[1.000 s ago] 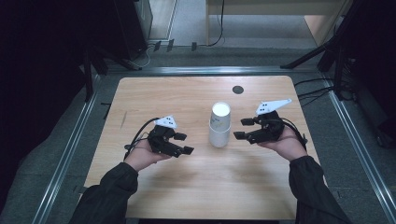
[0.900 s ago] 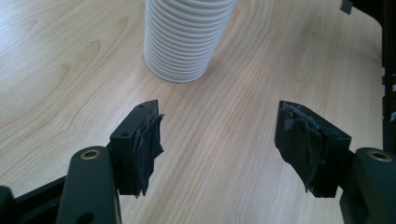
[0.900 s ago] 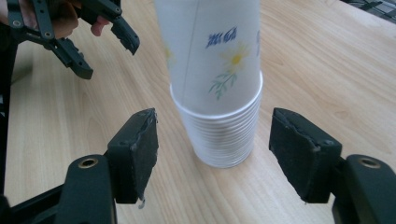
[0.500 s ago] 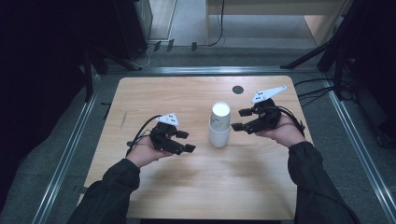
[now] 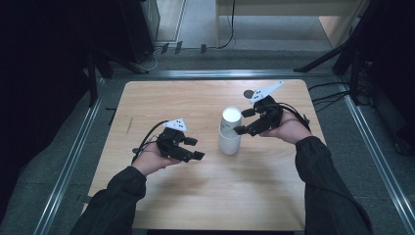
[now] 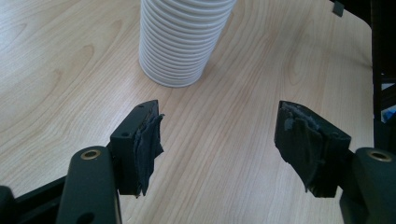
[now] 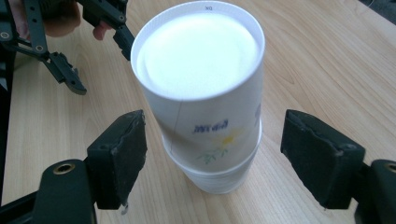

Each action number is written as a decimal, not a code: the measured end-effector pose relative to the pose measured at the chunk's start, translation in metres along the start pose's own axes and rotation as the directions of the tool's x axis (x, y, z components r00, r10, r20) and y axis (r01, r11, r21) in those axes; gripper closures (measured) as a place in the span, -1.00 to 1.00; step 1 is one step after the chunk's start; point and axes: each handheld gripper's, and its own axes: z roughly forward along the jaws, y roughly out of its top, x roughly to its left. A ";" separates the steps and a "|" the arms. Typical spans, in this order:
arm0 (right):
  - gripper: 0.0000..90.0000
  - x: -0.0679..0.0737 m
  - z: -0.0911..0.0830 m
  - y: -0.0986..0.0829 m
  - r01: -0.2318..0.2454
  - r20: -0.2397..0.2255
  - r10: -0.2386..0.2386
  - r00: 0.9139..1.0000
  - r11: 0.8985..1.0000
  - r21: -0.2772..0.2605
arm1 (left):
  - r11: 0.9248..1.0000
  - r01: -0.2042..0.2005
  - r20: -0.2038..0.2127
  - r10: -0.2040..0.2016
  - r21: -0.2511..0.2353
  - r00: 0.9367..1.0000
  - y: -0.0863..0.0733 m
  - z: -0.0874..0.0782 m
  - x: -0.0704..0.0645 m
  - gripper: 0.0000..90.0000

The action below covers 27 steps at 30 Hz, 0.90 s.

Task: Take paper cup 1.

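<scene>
The right gripper (image 5: 243, 121) is being held with its jaws spread wide, one jaw on either side of the top cup of the stack of paper cups (image 5: 229, 130), close to the stack but not touching it. In the right gripper view that stack (image 7: 205, 98) is standing upside down between the pads (image 7: 123, 156), its top cup sitting slightly proud of the nested rims below.

The cups are judged to be light, thin-walled and easily crushed, so a gentle squeeze across the top cup's printed wall, above the ribbed rims, is being favoured; the rest may lift with it.

The left gripper (image 5: 192, 149) is also being held wide, near the stack's left side, resting low over the wooden table (image 5: 161, 103).

Compared with half a second ago, the right gripper is being brought closer to the stack, while the left is keeping its place.
</scene>
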 end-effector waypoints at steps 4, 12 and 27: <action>-0.51 0.001 0.005 0.012 0.028 -0.001 -0.028 1.000 0.998 0.051 | 1.000 -0.006 0.001 0.006 0.003 1.000 0.000 0.000 -0.001 -0.30; -0.54 0.004 0.016 0.030 0.075 -0.007 -0.075 0.997 0.978 0.196 | 1.000 -0.014 0.010 0.014 0.006 1.000 0.000 0.000 -0.001 -0.31; -0.45 0.011 0.027 0.061 0.116 -0.020 -0.116 0.993 0.942 0.314 | 1.000 -0.027 0.011 0.027 0.015 1.000 0.000 0.001 -0.004 -0.32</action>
